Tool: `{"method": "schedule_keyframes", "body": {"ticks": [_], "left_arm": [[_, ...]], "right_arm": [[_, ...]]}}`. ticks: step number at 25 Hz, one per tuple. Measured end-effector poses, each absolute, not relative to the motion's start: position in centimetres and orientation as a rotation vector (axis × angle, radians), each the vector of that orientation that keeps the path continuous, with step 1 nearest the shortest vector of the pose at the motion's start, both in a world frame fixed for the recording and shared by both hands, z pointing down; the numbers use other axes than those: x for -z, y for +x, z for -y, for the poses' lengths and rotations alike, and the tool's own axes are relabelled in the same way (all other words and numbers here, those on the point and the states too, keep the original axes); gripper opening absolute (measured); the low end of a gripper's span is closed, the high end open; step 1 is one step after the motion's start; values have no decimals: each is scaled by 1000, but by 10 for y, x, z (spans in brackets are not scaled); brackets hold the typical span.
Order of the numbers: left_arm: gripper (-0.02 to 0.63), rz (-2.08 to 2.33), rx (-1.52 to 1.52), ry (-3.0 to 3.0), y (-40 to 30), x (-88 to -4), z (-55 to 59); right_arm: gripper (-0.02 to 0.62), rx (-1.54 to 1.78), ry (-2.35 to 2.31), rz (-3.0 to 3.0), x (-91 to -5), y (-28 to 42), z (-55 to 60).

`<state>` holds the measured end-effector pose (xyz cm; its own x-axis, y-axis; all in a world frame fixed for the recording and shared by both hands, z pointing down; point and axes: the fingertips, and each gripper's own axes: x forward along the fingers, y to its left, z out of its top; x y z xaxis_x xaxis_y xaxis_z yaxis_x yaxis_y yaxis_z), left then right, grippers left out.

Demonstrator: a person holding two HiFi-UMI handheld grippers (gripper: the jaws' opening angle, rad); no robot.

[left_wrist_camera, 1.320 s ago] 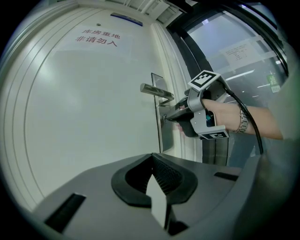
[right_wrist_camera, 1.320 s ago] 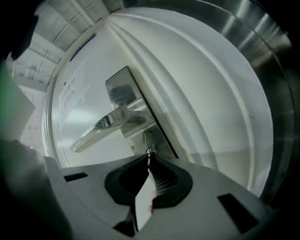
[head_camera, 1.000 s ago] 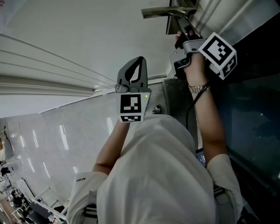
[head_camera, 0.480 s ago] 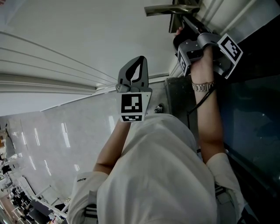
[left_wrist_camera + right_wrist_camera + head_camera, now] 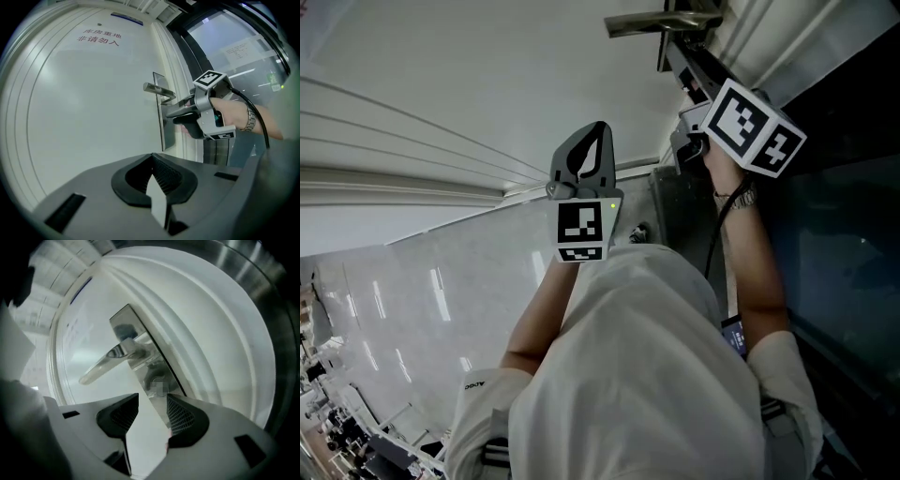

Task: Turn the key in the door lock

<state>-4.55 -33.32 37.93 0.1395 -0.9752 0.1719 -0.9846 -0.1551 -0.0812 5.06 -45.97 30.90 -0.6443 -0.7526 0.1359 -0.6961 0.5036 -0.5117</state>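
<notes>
The white door (image 5: 487, 66) carries a metal lever handle (image 5: 110, 362) on a narrow lock plate (image 5: 140, 357). A small key head (image 5: 159, 387) sticks out of the plate below the handle, blurred. My right gripper (image 5: 153, 399) points at it and its jaws are opening; the key head stands just ahead of the gap and the pads do not press on it. From the head view the right gripper (image 5: 680, 61) reaches up to the plate under the handle (image 5: 652, 23). My left gripper (image 5: 598, 131) hangs shut and empty, well off the door.
A dark glass panel (image 5: 844, 244) and a metal frame (image 5: 675, 202) stand right of the door. The left gripper view shows the right gripper (image 5: 171, 115) at the plate (image 5: 166, 133), a cable trailing from it. A glossy floor (image 5: 403, 300) lies below.
My right gripper has rolled about its own axis, so its marker cube now faces the head camera, and the hand sits slightly back from the lock. The left gripper has stayed put.
</notes>
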Motion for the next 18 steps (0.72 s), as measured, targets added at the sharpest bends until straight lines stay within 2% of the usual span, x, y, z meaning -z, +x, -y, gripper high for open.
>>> {"method": "schedule_keyframes", "body": {"ticks": [5, 12, 18], "left_arm": [[8, 2010, -271, 2328, -47, -379, 335], [8, 2013, -268, 2322, -51, -380, 334], [8, 2010, -269, 2328, -50, -379, 334]], "right_arm": [[161, 218, -1563, -2886, -312, 56, 456], [161, -884, -1858, -2972, -304, 60, 454], [161, -1276, -1784, -3005, -302, 45, 453]]}}
